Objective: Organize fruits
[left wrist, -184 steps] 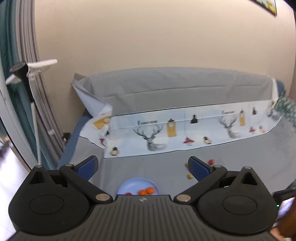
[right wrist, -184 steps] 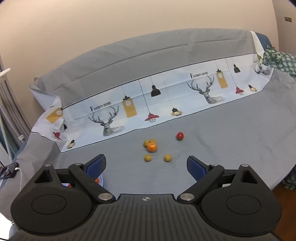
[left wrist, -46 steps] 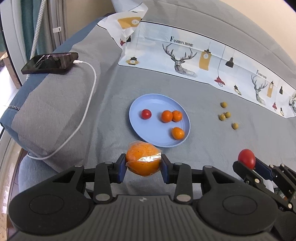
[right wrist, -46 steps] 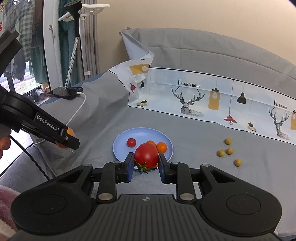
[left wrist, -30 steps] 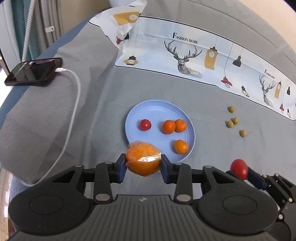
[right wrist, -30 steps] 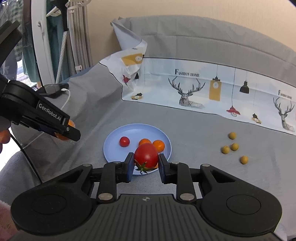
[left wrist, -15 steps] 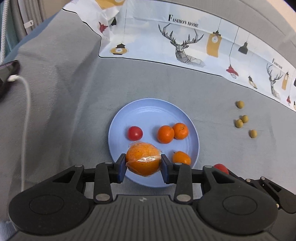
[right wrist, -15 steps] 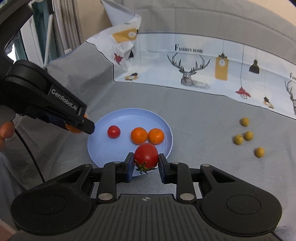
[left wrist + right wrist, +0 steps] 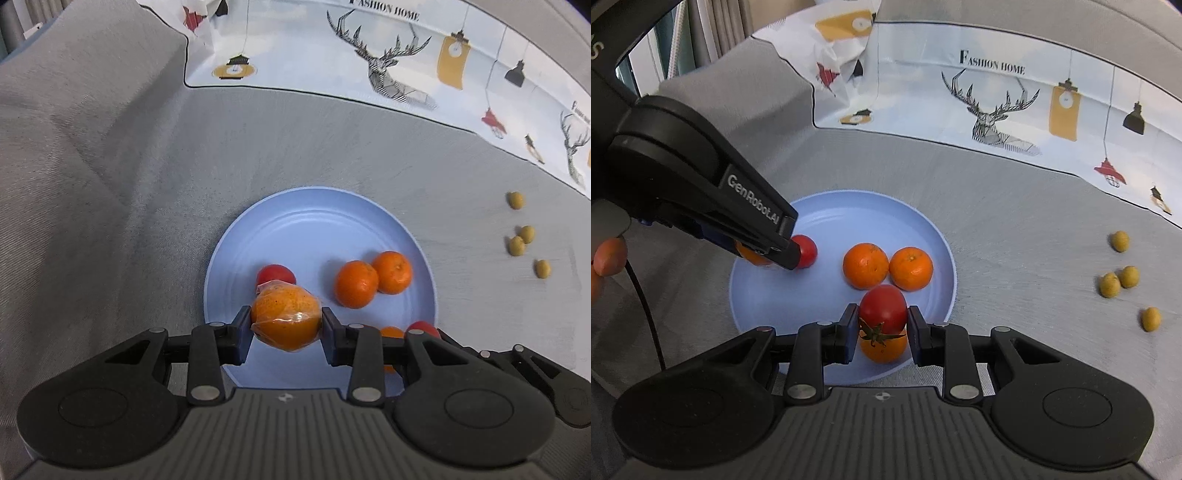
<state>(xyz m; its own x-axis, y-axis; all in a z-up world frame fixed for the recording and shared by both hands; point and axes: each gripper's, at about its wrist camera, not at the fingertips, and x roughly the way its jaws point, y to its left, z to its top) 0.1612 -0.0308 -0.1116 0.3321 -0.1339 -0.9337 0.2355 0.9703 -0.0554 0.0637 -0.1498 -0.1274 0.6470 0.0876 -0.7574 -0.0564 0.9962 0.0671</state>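
Fruits are gathered on a light blue plate (image 9: pixel 321 229) that sits on a grey bedsheet (image 9: pixel 110 184). The left gripper (image 9: pixel 286 325) has its fingers closed on a plastic-wrapped orange (image 9: pixel 285 319), held over the near left part of the plate, just in front of a small red tomato (image 9: pixel 276 274). The right gripper (image 9: pixel 882 328) has its fingers clamped on a red tomato (image 9: pixel 882 308) with a green calyx, above the near right part of the plate and over a small orange fruit (image 9: pixel 882 349) lying there. Two mandarins (image 9: pixel 866 266) (image 9: pixel 911 268) lie side by side, touching, in the middle right of the plate. To the right, well apart from the plate, four small yellow-green fruits (image 9: pixel 1112 285) are scattered on the sheet. Beyond the plate, at the far side, a white printed cloth (image 9: pixel 997 92) shows deer heads, hanging lamps and the words "Fashion Home".
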